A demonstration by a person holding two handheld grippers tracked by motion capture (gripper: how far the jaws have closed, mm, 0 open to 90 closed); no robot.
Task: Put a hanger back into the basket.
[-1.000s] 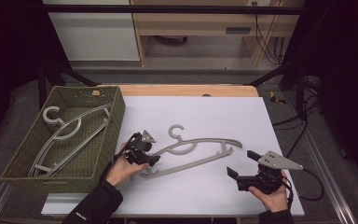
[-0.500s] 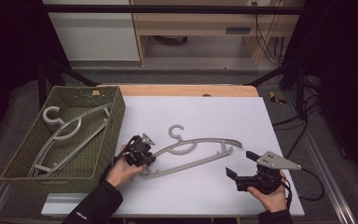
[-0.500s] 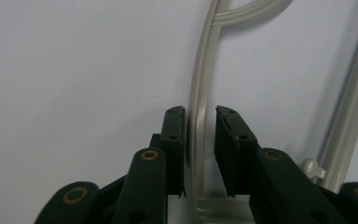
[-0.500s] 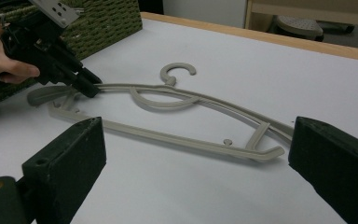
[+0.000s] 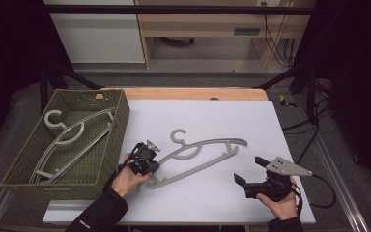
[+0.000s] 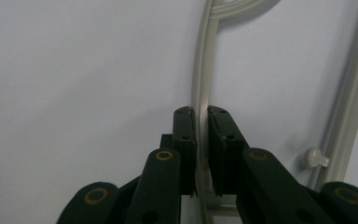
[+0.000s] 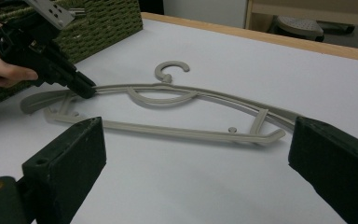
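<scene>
left claw [image 6: 201, 140] clamps hanger [image 5: 200, 154] | basket [image 5: 118, 130] beside | right claw [image 7: 196, 158] wide

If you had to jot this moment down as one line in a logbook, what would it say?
left gripper: shut on hanger, upper arm | right gripper: open, apart from it | hanger: flat on table | basket: another inside

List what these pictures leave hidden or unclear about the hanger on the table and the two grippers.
- Left gripper view: the hanger is cut off by the frame edges; its hook shows as a sliver at the top.
- High view: the left gripper covers its hold on the hanger's arm.
- Right gripper view: the right gripper shows jaw tips alone.
</scene>
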